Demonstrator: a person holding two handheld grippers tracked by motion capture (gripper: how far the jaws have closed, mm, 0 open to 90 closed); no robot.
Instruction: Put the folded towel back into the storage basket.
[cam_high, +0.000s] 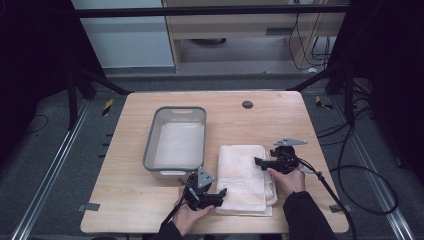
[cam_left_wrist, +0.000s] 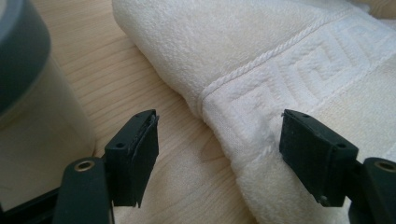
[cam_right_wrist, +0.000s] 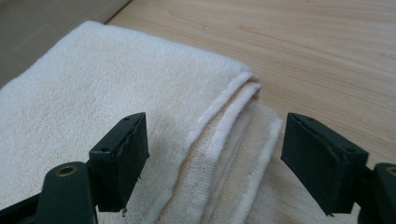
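Note:
A folded white towel (cam_high: 244, 172) lies on the wooden table (cam_high: 130, 200), right of a grey tub. My left gripper (cam_high: 221, 192) is at the towel's front left corner with its jaws open. In the left gripper view, the towel's (cam_left_wrist: 280, 60) patterned border edge sits between the spread jaws of the left gripper (cam_left_wrist: 219, 154), with no pad pressing on it. My right gripper (cam_high: 258, 161) reaches over the towel from its right side. In the right gripper view, the open right gripper (cam_right_wrist: 212, 158) straddles the layered edge of the towel (cam_right_wrist: 93, 93) without touching it.
The grey tub (cam_high: 150, 145), pale inside, stands left of the towel; its wall (cam_left_wrist: 18, 70) is close beside my left jaw. A round dark grommet (cam_high: 247, 104) is set in the table's far side. Cables (cam_high: 350, 175) trail off to the right.

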